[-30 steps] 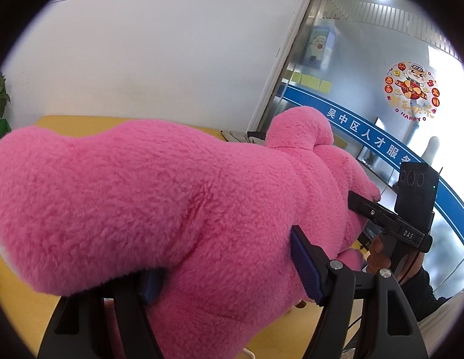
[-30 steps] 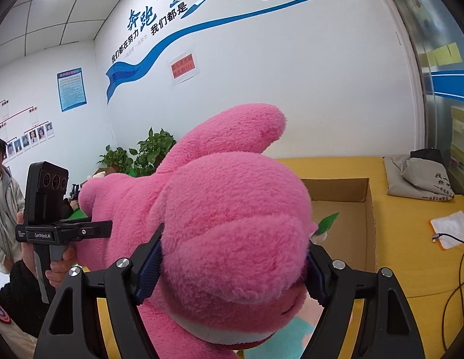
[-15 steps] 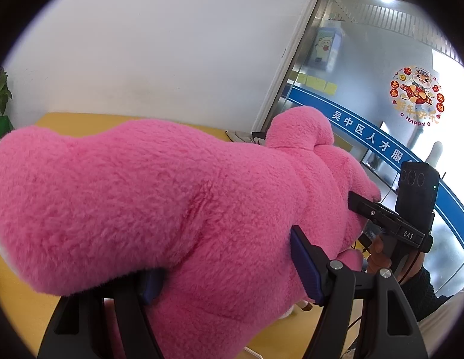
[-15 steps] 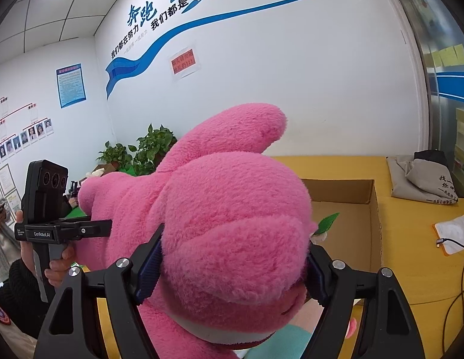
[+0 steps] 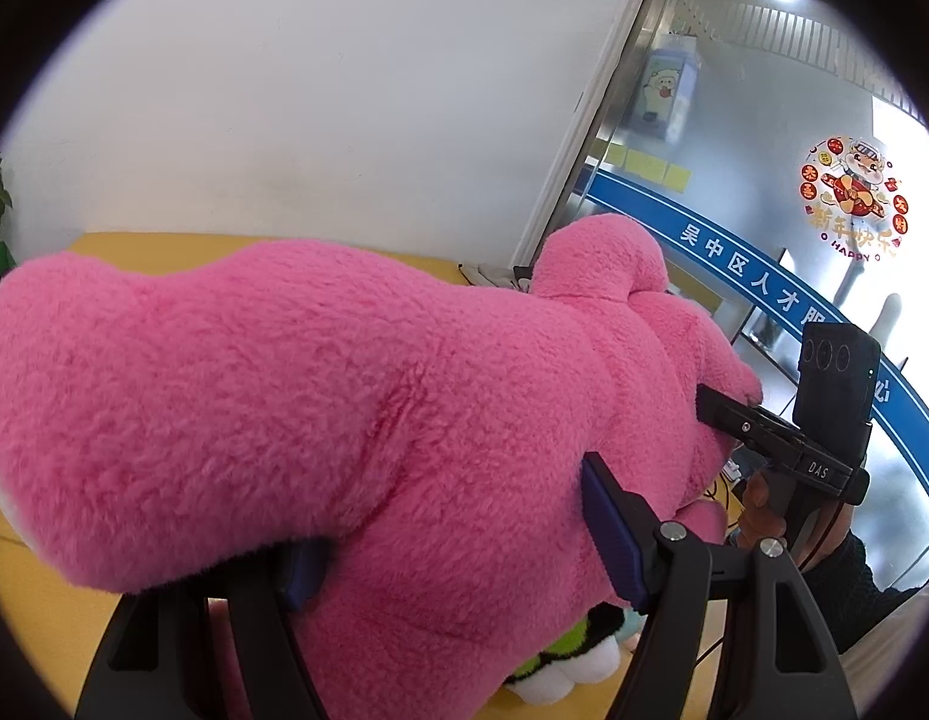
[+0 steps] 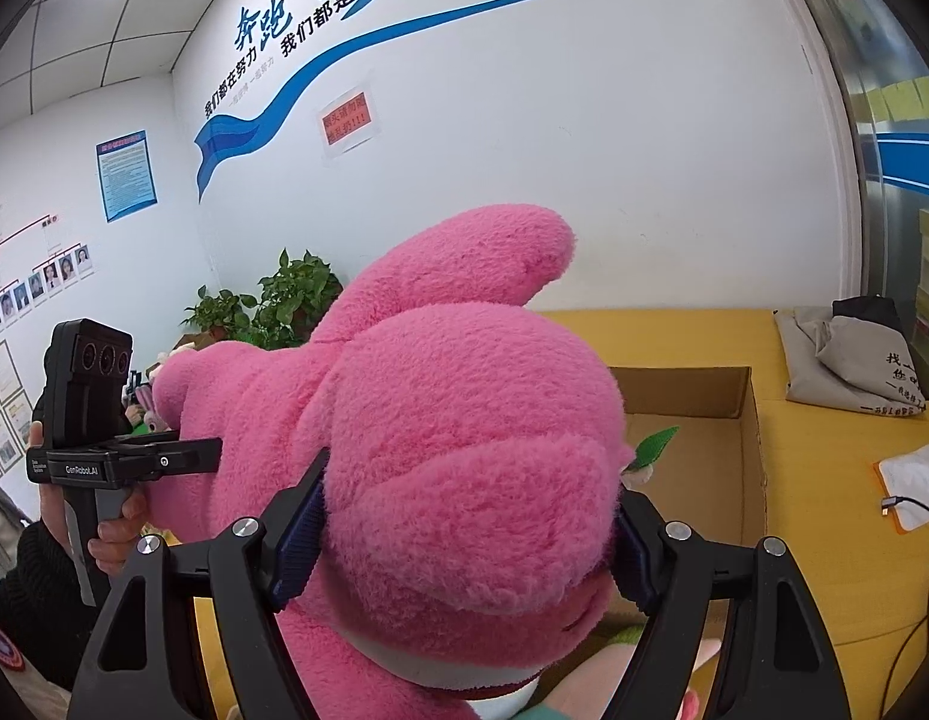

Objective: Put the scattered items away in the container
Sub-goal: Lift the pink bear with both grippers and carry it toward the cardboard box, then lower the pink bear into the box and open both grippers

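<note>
A big pink plush bear (image 5: pixel 344 408) fills both views and is held in the air by both grippers. My left gripper (image 5: pixel 458 540) is shut on its body. My right gripper (image 6: pixel 464 528) is shut on its head (image 6: pixel 476 456). The open cardboard box (image 6: pixel 752 438) lies on the yellow table behind the bear in the right wrist view, with a green plush leaf (image 6: pixel 656 441) showing inside. A green and white plush toy (image 5: pixel 560 660) shows under the bear in the left wrist view. Each gripper shows in the other's view.
A grey cloth bag (image 6: pixel 848 366) and a white pouch with a cable (image 6: pixel 914 486) lie on the yellow table (image 6: pixel 824 540) right of the box. Potted plants (image 6: pixel 284 300) stand at the back wall. A glass partition (image 5: pixel 764 180) is on the right.
The bear and both grippers have lifted slightly; more plush toys now show beneath the bear. Both grips are unchanged.
</note>
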Action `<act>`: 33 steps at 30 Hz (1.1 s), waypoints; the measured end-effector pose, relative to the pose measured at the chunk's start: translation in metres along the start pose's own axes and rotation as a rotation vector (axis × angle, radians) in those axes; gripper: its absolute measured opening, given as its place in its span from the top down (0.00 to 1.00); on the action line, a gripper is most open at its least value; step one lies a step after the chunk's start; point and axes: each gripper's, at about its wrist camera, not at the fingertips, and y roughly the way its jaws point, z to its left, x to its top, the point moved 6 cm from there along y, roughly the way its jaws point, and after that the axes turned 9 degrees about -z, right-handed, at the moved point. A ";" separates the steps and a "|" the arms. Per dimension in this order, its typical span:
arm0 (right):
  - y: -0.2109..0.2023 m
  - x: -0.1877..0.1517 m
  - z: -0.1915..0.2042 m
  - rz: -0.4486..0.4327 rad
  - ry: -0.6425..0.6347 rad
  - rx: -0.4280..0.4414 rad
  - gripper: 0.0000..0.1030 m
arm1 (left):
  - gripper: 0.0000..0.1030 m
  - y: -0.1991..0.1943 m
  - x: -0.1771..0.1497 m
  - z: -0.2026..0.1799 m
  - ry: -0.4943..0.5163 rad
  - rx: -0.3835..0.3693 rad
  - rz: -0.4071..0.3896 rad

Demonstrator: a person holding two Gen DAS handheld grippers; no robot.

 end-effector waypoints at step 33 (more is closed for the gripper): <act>0.217 -0.007 -0.238 0.179 0.309 -0.307 0.19 | 0.29 0.309 0.034 0.106 -0.100 0.031 0.283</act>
